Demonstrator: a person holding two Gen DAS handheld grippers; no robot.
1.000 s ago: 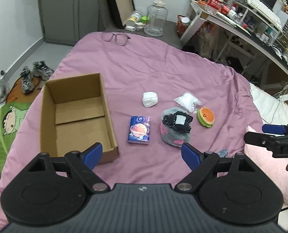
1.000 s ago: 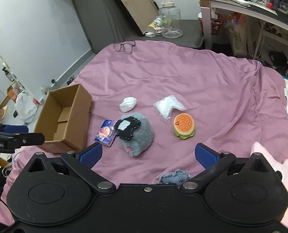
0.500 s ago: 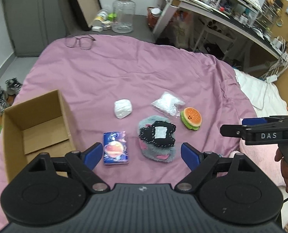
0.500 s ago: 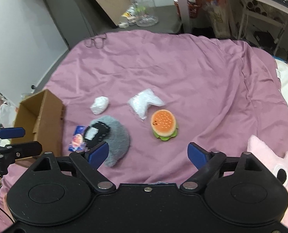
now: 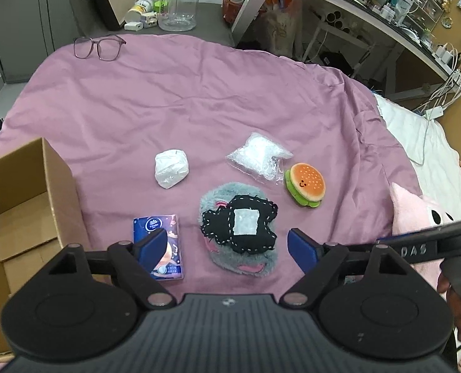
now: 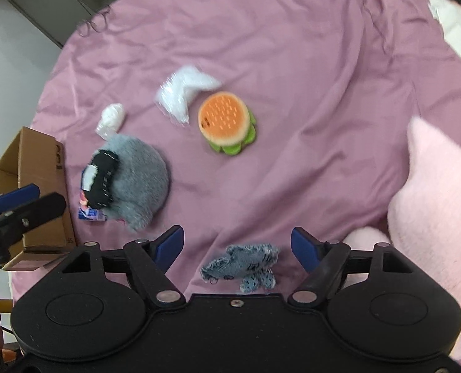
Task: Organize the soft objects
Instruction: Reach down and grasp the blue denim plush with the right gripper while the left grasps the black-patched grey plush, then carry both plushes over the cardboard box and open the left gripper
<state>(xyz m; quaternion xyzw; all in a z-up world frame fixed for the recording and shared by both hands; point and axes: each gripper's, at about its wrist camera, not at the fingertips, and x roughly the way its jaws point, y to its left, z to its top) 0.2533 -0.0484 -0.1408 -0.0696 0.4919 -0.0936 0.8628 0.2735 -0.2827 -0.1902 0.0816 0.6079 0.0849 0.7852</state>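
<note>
Closing over a small blue denim scrap [image 6: 242, 265], the right gripper [image 6: 238, 247] has nothing pressed between its pads yet; the scrap lies on the purple bedspread [image 6: 308, 77] directly between and just under the fingers. Ahead of it sits the burger plush [image 6: 225, 121], with a clear plastic bag [image 6: 183, 91] beyond; ahead to its left lies the grey furry plush [image 6: 137, 180].

The left gripper [image 5: 227, 247] is also narrowing slightly, empty, poised above the grey furry plush [image 5: 239, 230], with a tissue pack [image 5: 160, 245] at its left finger, a white wad [image 5: 171, 171] further ahead and the cardboard box [image 5: 22, 192] off to its left.

The step appears to be the first pick-up: each claw is settling on a soft item. Next, each needs to drop the last bit, pinch, then carry to the box.

Compared with a second ago, both claws have come lower and nearer the items, and the right jaws were then much wider.
</note>
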